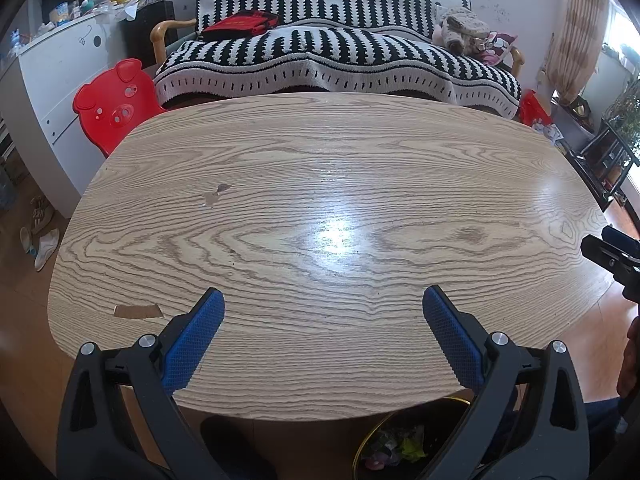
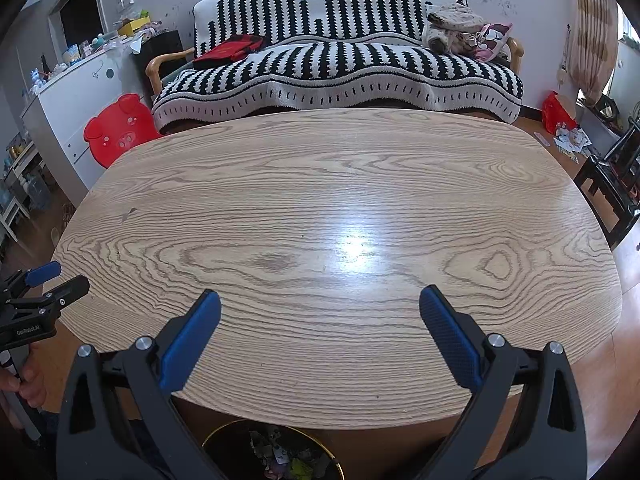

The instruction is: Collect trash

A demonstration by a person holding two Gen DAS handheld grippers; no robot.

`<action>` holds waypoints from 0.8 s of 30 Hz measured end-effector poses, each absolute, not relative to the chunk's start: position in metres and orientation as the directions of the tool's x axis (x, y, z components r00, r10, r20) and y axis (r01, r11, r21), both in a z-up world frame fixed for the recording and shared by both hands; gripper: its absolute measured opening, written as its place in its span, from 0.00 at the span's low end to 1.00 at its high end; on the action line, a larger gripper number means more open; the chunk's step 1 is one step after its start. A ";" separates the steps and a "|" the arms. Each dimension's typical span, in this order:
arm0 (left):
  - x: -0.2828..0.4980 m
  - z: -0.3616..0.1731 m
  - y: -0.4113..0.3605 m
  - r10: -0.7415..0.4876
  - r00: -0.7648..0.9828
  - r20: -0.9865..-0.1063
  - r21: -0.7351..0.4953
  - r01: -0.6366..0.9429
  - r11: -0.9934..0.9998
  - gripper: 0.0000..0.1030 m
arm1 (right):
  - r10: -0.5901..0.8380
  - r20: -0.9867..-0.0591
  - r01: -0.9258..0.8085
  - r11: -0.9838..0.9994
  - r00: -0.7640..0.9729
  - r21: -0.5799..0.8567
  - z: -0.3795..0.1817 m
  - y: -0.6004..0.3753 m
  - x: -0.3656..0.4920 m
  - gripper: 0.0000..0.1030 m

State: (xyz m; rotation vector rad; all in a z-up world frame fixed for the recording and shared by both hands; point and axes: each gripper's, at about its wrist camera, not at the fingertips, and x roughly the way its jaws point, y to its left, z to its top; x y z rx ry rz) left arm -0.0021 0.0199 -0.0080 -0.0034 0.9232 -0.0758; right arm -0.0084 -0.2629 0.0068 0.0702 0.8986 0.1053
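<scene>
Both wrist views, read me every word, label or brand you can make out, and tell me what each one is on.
"GenRoboLAI", roughly, as the small white print is hard to read: on the black body of the left gripper.
Red item on the sofa: gold markings, too blurred to read.
Papers on the floor: too small to read.

Ahead of the tongs: wood-grain bench (image 1: 320,200). Beyond its far edge: striped sofa (image 1: 336,56) carrying a red bag (image 1: 240,26). Far left: red pig-face chair (image 1: 116,104) beside a white cabinet (image 1: 56,76).
</scene>
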 end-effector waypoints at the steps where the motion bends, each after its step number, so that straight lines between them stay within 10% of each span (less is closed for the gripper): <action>1: -0.002 -0.008 0.020 -0.067 0.601 -0.797 -0.035 0.064 0.997 0.94 | 0.121 -0.777 -0.062 0.993 0.618 0.105 0.007 -0.263 -0.008 0.93; 24: -0.002 -0.009 0.022 -0.063 0.594 -0.802 -0.035 0.058 0.998 0.94 | 0.118 -0.776 -0.060 0.993 0.619 0.103 0.007 -0.262 -0.009 0.93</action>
